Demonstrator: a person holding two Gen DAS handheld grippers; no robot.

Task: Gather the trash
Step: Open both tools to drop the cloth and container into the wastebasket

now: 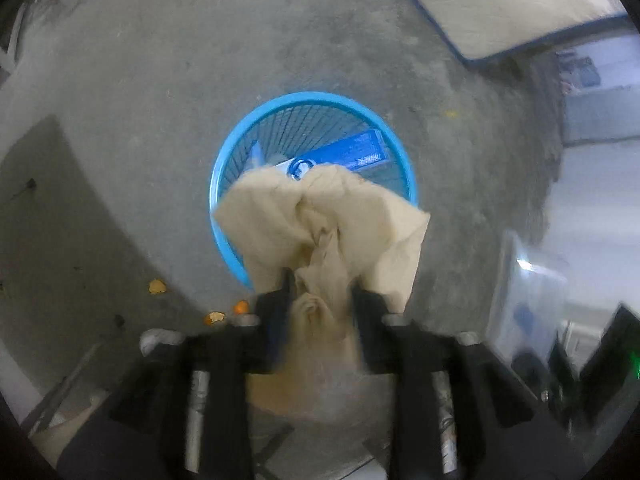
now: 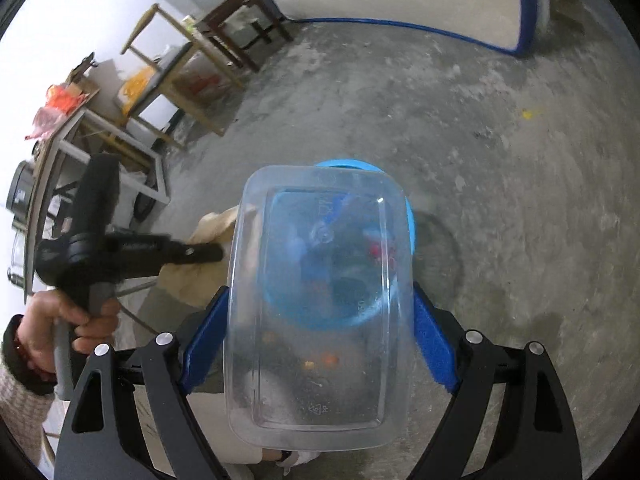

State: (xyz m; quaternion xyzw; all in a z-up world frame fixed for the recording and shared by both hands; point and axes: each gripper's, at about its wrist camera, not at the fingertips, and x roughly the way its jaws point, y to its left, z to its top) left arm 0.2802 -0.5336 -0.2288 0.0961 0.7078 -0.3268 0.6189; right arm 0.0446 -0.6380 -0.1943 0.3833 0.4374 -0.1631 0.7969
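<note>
A round blue mesh basket (image 1: 224,168) stands on the concrete floor, with a blue carton (image 1: 352,152) inside it. Crumpled beige paper (image 1: 280,216) hangs over the basket's near rim, and its narrow end lies loose between the parted fingers of my left gripper (image 1: 322,284). My right gripper (image 2: 320,300) is shut on a clear plastic container (image 2: 320,360), its blue pads pressing on both long sides. The container sits above the basket (image 2: 348,164), which shows through it. In the right wrist view the left gripper (image 2: 200,254) is at the left, beside the beige paper (image 2: 212,224).
Orange peel scraps (image 1: 157,287) lie on the floor left of the basket. A pale mat with a blue edge (image 1: 500,8) lies beyond it. Wooden stools and tables (image 2: 180,60) stand at the far left. A person's hand (image 2: 60,320) grips the left gripper's handle.
</note>
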